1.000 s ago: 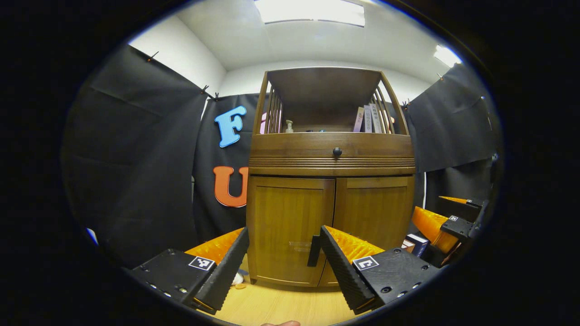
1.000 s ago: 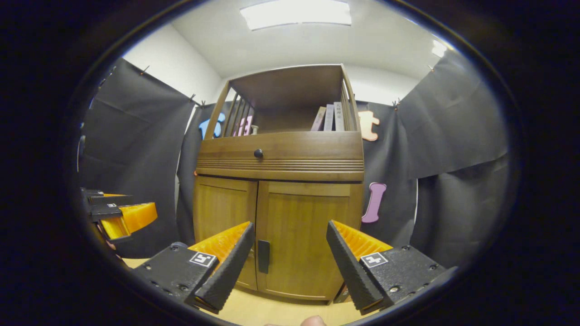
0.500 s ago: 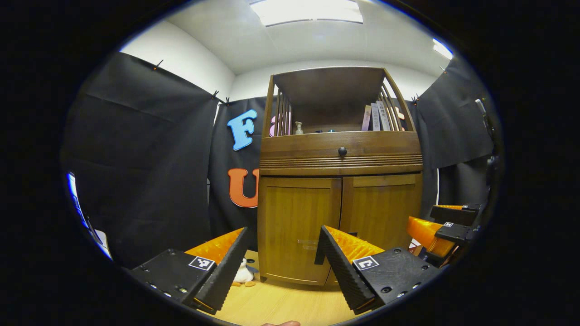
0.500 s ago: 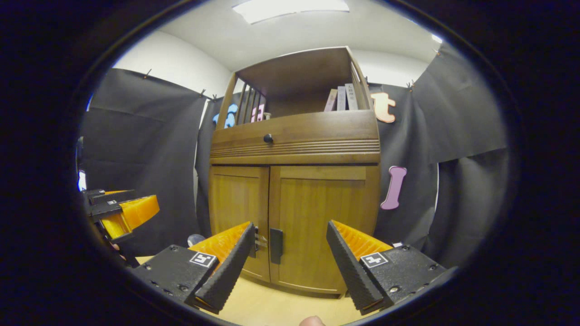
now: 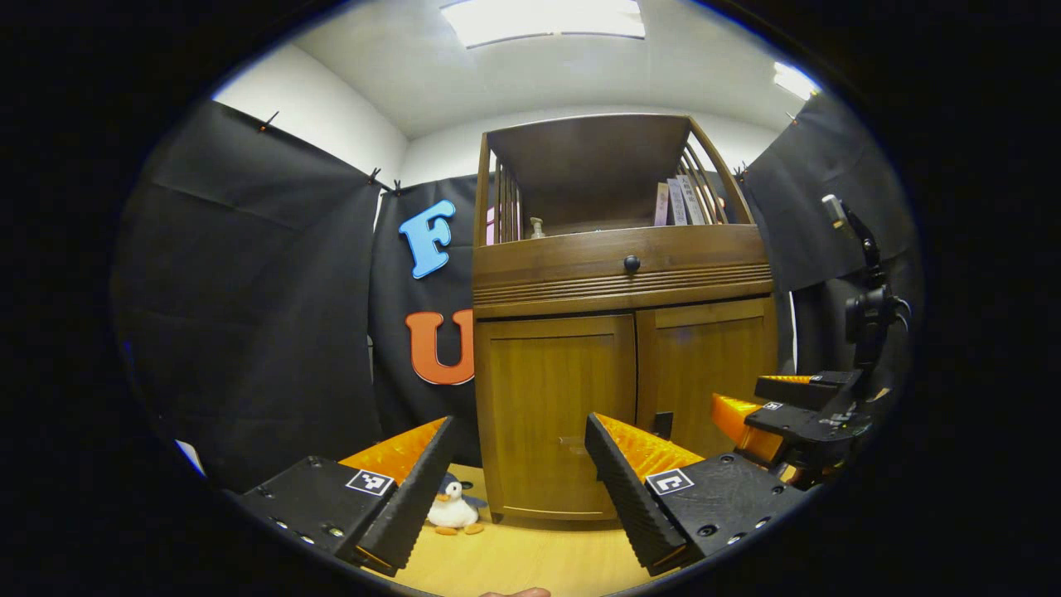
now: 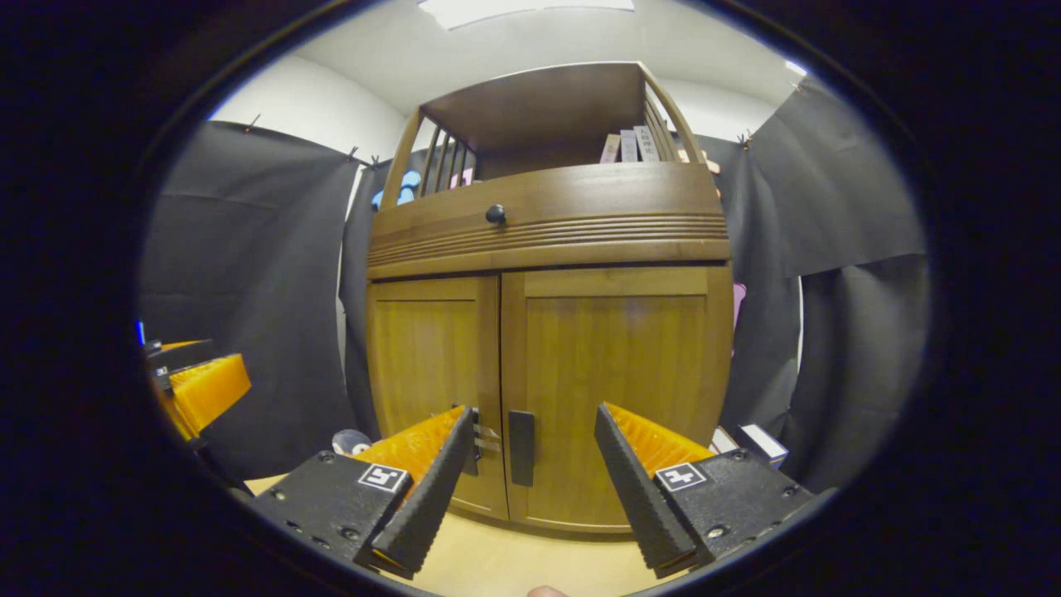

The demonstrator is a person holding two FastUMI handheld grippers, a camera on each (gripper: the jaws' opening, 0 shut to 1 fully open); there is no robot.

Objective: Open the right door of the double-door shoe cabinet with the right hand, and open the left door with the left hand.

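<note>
We are working low over the pale wood floor (image 6: 497,564) of the booth. Our right gripper (image 6: 526,485), fingers spread wide and holding nothing, has closed in on the right door (image 6: 617,390); its dark handle (image 6: 521,448) now sits between them. Our left gripper (image 5: 518,485), equally wide and unladen, is lagging before the left door (image 5: 555,414), probably still shut.

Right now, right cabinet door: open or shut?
Shut. The right door sits flush beside the left door, with its handle untouched between the open right gripper.
</note>
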